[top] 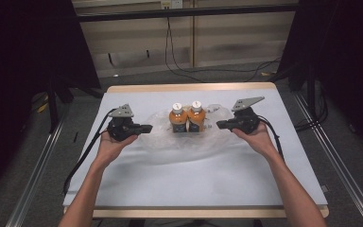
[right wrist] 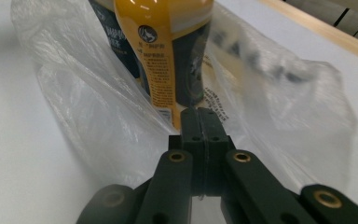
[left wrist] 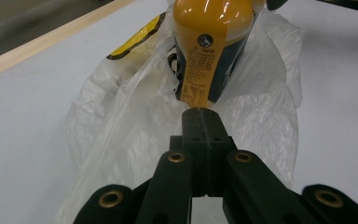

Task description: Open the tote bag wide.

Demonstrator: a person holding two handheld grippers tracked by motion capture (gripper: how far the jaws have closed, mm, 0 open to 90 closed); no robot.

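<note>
Bottles (top: 187,117), 2 upright at frame centre on the plastic bag (top: 179,142), stand between left gripper (top: 147,127) and right gripper (top: 220,124), both jaws closed, seemingly pinching bag film.

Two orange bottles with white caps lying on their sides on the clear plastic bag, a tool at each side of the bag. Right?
Not quite: the two orange bottles with white caps stand upright, side by side, not on their sides; the high view shows it. The rest holds: they are on the clear plastic bag, with the left tool and the right tool at its two sides.
</note>
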